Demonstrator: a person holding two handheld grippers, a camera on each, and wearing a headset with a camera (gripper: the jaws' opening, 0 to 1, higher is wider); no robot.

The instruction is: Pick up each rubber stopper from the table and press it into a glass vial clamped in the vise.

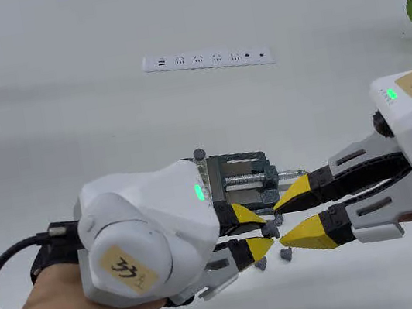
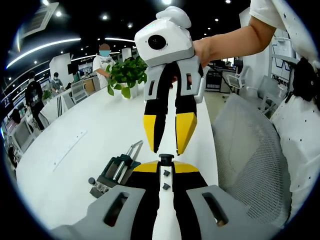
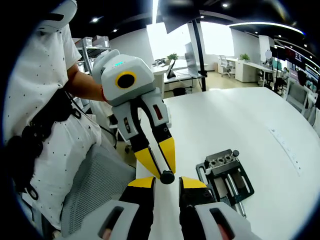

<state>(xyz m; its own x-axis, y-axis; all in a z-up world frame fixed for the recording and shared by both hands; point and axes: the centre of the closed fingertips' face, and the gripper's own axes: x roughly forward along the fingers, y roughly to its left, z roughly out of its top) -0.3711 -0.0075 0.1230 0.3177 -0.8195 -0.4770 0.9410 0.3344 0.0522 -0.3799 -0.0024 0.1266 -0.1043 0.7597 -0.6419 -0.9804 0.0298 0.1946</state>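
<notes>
Currently both grippers meet tip to tip low over the counter [image 1: 65, 106].

- The left gripper [image 1: 263, 229] is narrowed to a small gap. One dark stopper [image 3: 167, 177] sits at its very tips, apparently pinched.
- The right gripper [image 1: 281, 225] faces it with its jaws partly apart. Its tips sit either side of the same stopper, not yet closed on it as far as I can judge.
- The vise [image 1: 246, 183] stands at 12 o'clock from the tips, close behind them. The row of vials [image 3: 220, 161] stands upright in it, most of them open-mouthed.
- Loose stoppers [image 1: 286, 254] lie at 6 o'clock, just below the tips.

This looks like a hand-off or a regrip.

Risks:
- The stopper is held at the extreme tips, so if the left gripper lets go before the right one bites, it drops among the loose ones.
- A skewed squeeze on rubber could squirt it sideways.
- The yellow tips are crowded and may knock together.
- A stopper gripped tilted will not seat square in a vial.
</notes>
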